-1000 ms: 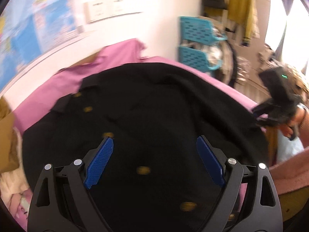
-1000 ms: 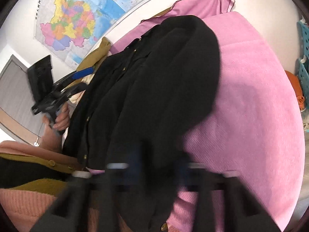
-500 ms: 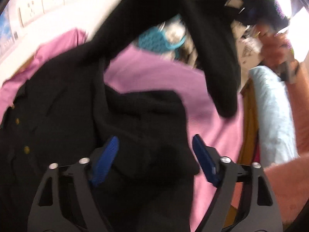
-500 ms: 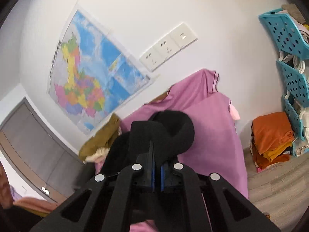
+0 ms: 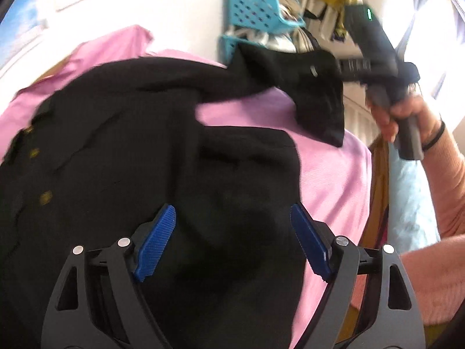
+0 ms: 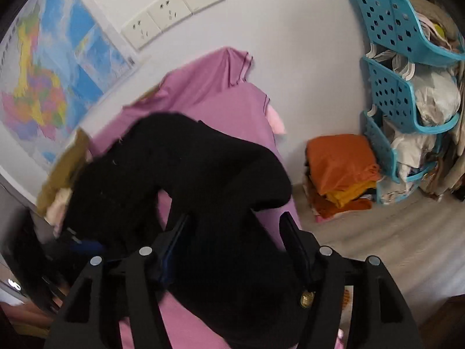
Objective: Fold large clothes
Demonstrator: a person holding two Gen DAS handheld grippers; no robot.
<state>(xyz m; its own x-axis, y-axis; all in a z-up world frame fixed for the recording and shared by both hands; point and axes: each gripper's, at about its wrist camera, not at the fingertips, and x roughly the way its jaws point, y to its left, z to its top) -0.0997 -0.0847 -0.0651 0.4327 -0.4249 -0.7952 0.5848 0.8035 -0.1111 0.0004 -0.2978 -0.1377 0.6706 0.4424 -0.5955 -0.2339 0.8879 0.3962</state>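
Garment: the black coat (image 5: 122, 151) is lying spread over the pink-covered surface (image 5: 328, 174), brass buttons showing toward its left side in the left wrist view.
Sleeve: the sleeve (image 5: 305, 87) is hanging lifted off the pink cover at the coat's far right, its end drooping in front of the right gripper (image 6: 235, 229).
Right jaws: having just been opening, they are standing apart with black cloth lying between them; the pads are not visibly pressing on it, though blur makes this hard to confirm.
Left jaws: the left gripper (image 5: 232, 232) is hovering over the coat's near body, blue pads wide apart and having just been opening, gripping nothing.
Step in hand: the sleeve is being released across the coat's body, by my reading.
Doing it well: the sleeve should be falling flat and straight along the body, not bunching; the left gripper is well placed for pinning the body while the cloth is settling.
Risk: cloth may be snagging on a right pad and dragging the fold askew.
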